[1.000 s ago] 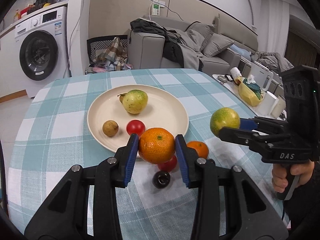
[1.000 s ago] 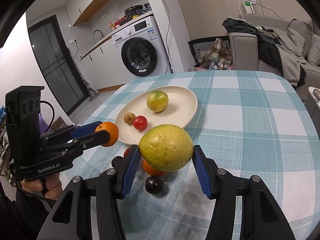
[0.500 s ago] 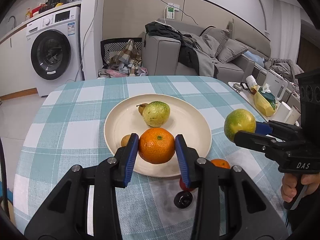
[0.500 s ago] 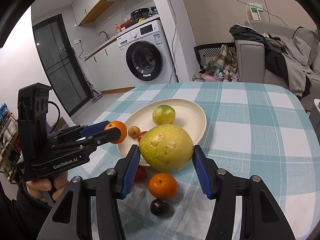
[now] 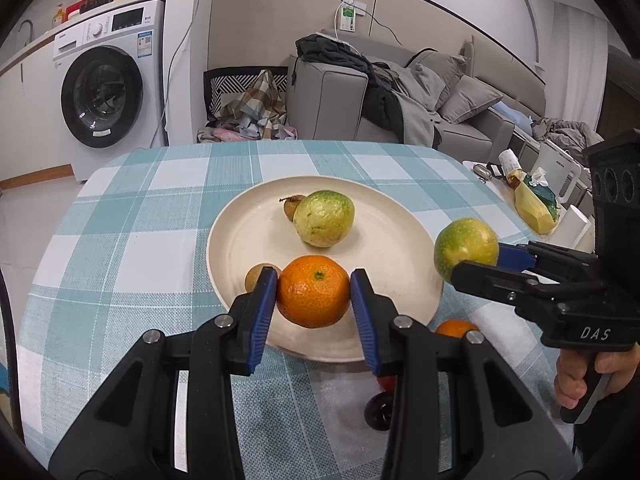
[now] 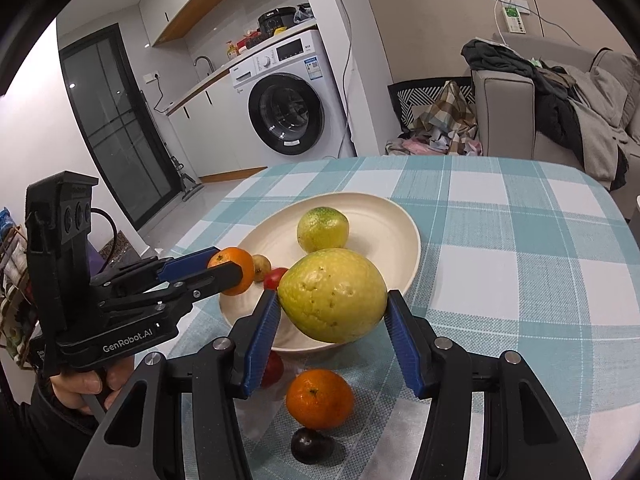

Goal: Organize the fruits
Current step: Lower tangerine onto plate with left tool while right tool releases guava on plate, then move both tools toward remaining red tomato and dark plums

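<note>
Two hand-held grippers hover over a round table covered in a teal-and-white checked cloth (image 5: 132, 216), each one clamped on a piece of fruit. The left gripper (image 5: 314, 292) has its blue pads pressed against both sides of an orange mandarin (image 5: 314, 296), held above the near part of a cream plate (image 5: 384, 216). The right gripper (image 6: 332, 316) is spread wider, its pads closed around a large yellow-green guava (image 6: 333, 294), which hangs over the plate's near rim. On the plate I count one other yellow-green guava (image 5: 324, 218) lying toward the far side, one small brown fruit with a stem (image 5: 291, 206) touching it from behind, one more small brown fruit (image 5: 258, 276) near the left gripper's finger, and one red fruit (image 6: 276, 277), seen only from the right wrist view. Off the plate, on the cloth just in front of its near rim, lie three more pieces: one second mandarin (image 6: 320, 398), one dark, nearly black round fruit (image 6: 312, 446) touching it on the near side, and one red fruit (image 6: 274, 370) partly hidden behind a gripper finger. That makes two mandarins, two guavas, two brown fruits, two red ones and one dark one. Beyond the table stand one white washing machine (image 5: 108, 92) and one grey sofa (image 5: 404, 96) piled with clothes.
</note>
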